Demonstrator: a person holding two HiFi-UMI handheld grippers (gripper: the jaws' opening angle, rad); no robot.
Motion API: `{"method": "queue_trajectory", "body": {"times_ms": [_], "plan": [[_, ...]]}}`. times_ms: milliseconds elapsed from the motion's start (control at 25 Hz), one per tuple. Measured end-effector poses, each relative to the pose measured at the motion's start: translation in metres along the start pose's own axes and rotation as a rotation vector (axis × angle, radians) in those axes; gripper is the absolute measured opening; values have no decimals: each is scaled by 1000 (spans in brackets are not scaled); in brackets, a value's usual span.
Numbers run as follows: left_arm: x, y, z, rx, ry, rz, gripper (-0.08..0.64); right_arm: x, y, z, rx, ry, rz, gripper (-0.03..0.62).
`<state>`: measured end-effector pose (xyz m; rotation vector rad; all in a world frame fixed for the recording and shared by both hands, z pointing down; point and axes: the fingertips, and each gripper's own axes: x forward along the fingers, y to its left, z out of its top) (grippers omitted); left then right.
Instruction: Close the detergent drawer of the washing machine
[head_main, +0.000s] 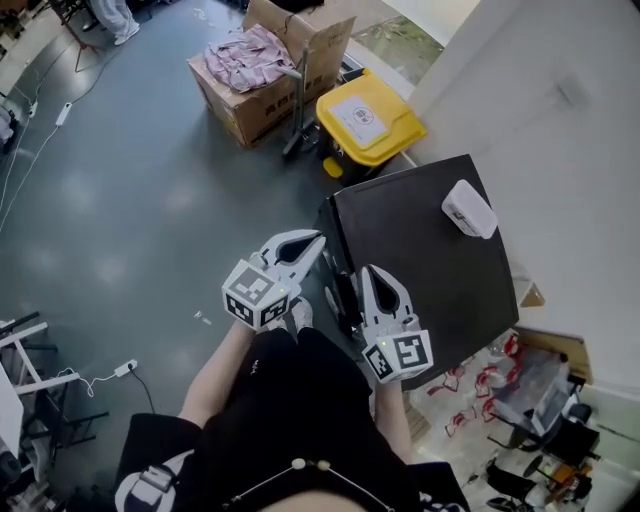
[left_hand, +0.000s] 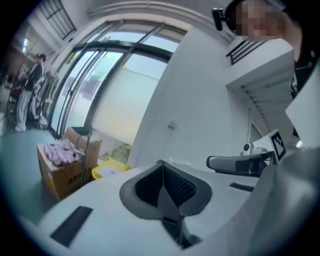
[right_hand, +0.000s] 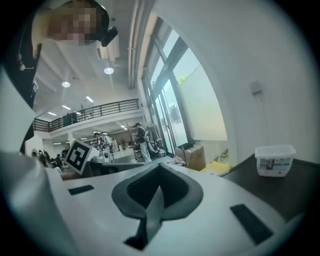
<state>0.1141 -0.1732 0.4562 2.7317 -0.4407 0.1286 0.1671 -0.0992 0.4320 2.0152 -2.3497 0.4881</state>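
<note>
Black-topped washing machine (head_main: 430, 250) at right; I cannot see its detergent drawer, presumably on the near front. Left tool (head_main: 318, 240), right tool (head_main: 368, 272): jaws together, empty. Drawer likely light sliding plastic; I'd push its face.

Matt dark washing machine top (head_main: 420, 260); cardboard box (head_main: 235, 110); glossy yellow plastic bin lid (head_main: 397, 136)

Left gripper (head_main: 316, 240) and right gripper (head_main: 369, 274), side by side, jaws together, empty.

A cardboard box (head_main: 250, 118) of pink clothes (head_main: 245, 55) stands just beside a yellow-lidded bin (head_main: 368, 118).
</note>
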Motion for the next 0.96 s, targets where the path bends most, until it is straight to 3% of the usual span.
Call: {"method": "queue_trajectory", "body": {"times_ms": [160,280,520,960], "plan": [[-40,-23,47,173,-101,54,8,-1,37,34,-114,-33,74,2],[-62,-36,67,227,-147,75,8,-2,63,54,-194,-66,97,2],[-102,-48,90,254,-193,67,8,-1,105,68,-281,-113,79,2],[-122,-36,89,219,-177,124,8,0,123,65,-297,-105,87,2]]}}
